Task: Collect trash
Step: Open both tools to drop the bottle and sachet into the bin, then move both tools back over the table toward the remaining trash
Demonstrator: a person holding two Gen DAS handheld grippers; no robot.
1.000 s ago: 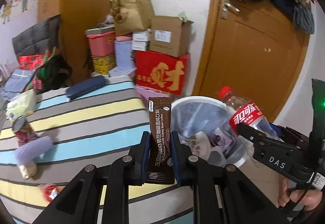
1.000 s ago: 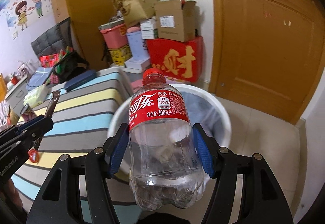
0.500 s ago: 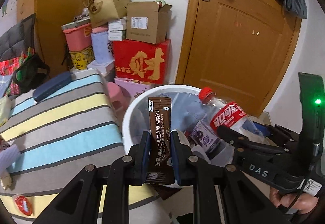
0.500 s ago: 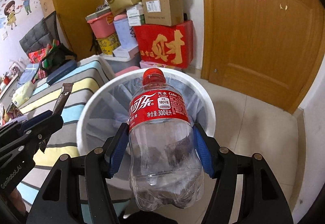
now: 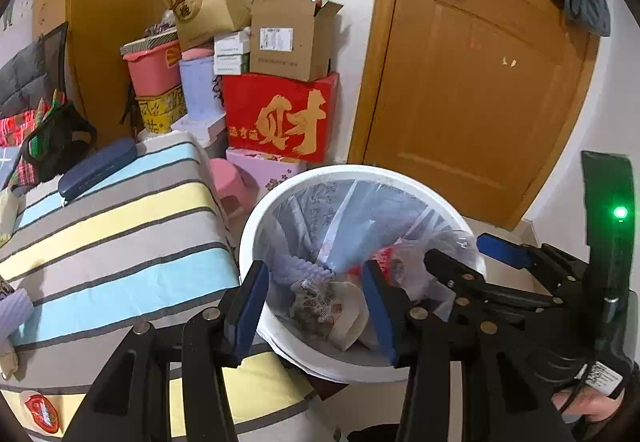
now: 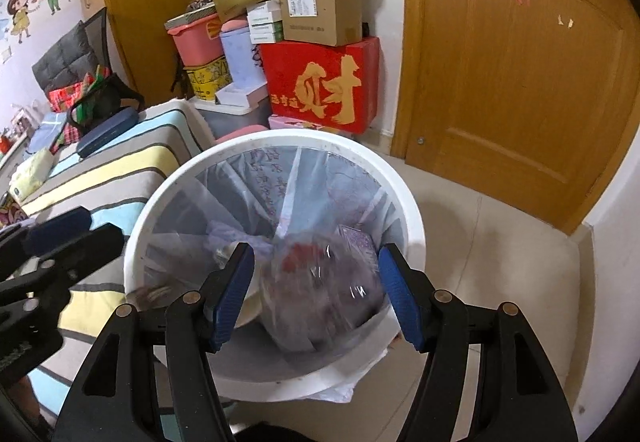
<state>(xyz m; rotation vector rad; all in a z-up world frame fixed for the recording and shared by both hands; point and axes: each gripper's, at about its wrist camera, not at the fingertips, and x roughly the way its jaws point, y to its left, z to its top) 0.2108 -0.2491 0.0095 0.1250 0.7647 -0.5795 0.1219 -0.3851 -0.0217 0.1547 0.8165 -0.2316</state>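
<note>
Both grippers hang over the white bin. The left gripper is opening, nothing between its jaws; the right gripper stands apart, empty. A blurred clear bottle sits inside the bin. Risk: it could bounce off piled trash and spill out.

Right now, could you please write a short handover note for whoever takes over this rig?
Left gripper: jaws opening, nothing between them, above the white bin.
Right gripper: open over the bin; the blurred bottle lies below, free of the pads.
Done: bottle is in the bin with other trash.
Left: red wrapper on the striped bed; check for more.
</note>
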